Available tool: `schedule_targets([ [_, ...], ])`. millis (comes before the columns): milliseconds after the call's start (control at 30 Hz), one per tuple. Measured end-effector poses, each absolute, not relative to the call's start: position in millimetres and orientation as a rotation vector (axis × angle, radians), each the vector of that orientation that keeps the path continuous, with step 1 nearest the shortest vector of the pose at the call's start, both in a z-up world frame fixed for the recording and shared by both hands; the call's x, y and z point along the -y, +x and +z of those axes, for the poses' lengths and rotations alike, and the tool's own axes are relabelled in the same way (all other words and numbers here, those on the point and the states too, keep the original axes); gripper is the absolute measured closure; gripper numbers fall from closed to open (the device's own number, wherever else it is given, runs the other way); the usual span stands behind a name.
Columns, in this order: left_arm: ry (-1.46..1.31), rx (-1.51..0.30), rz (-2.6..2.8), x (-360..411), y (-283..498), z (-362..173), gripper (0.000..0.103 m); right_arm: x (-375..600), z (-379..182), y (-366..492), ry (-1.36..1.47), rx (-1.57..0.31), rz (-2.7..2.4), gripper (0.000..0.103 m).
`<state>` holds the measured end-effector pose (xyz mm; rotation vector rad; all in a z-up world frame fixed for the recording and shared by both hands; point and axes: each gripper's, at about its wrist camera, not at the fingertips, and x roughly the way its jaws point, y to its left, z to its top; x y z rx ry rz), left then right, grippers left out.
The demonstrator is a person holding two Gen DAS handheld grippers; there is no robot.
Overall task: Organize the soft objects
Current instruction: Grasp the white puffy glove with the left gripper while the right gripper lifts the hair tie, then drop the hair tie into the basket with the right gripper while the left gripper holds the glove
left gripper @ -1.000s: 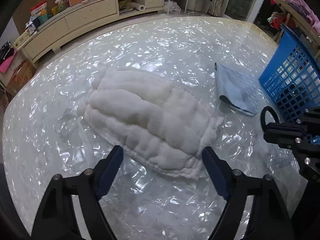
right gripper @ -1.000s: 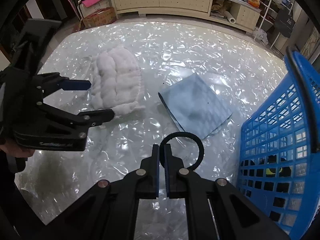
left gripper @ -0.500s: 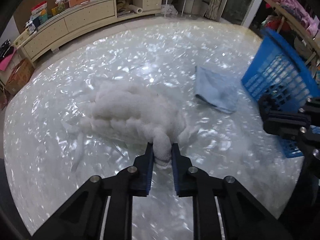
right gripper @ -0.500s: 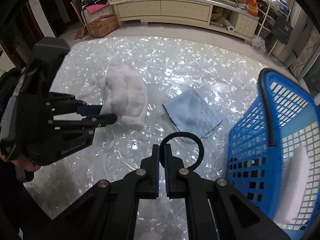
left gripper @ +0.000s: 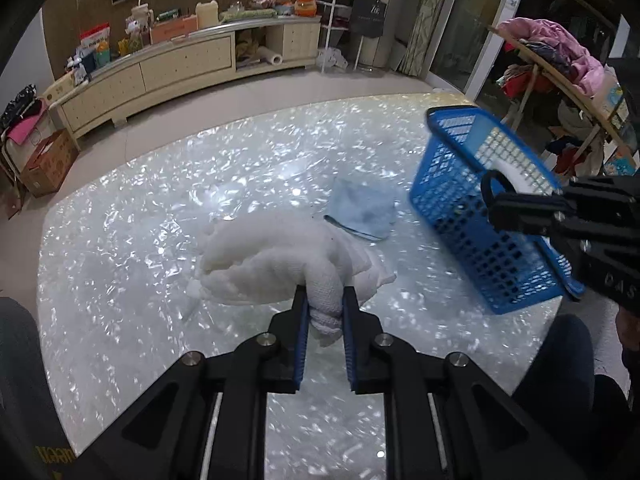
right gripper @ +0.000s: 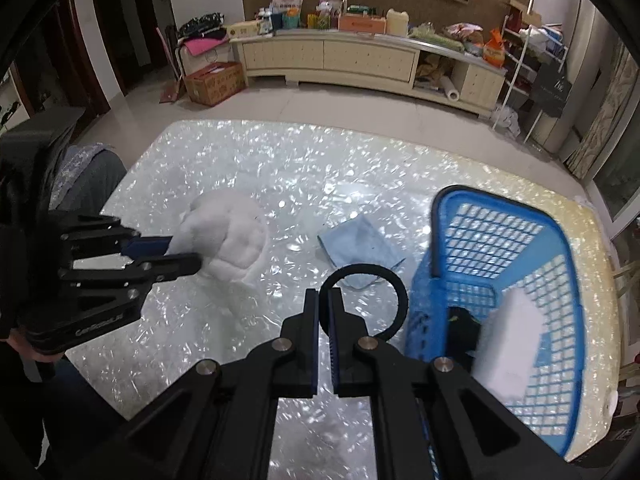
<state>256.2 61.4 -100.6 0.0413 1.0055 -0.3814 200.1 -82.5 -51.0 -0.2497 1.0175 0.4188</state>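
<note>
Now the left fingers (left gripper: 325, 312) pinch one corner of the towel (left gripper: 280, 256); the right fingers (right gripper: 323, 312) hold a black ring (right gripper: 366, 300). Beside the basket (right gripper: 500, 216), that floppy towel could slip free.

White quilted cloth (left gripper: 280, 256), bunched, lifted

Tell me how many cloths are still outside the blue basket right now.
2. The white towel hangs pinched in the left gripper above the table; the light blue cloth lies flat on the table beside the basket. More may be hidden off-frame.
</note>
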Motion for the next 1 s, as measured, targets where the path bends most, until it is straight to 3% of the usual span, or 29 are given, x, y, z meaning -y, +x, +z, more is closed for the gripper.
schedule_targets([
  [467, 0.02, -0.978, -0.385, -34, 224, -78, 0.089, 151, -40, 193, -0.261, -1.003, 0.315, 0.099],
  [1000, 0.039, -1.025, -0.38, -16, 228, -100, 0.089, 198, -100, 229, -0.176, -1.169, 0.23, 0.099],
])
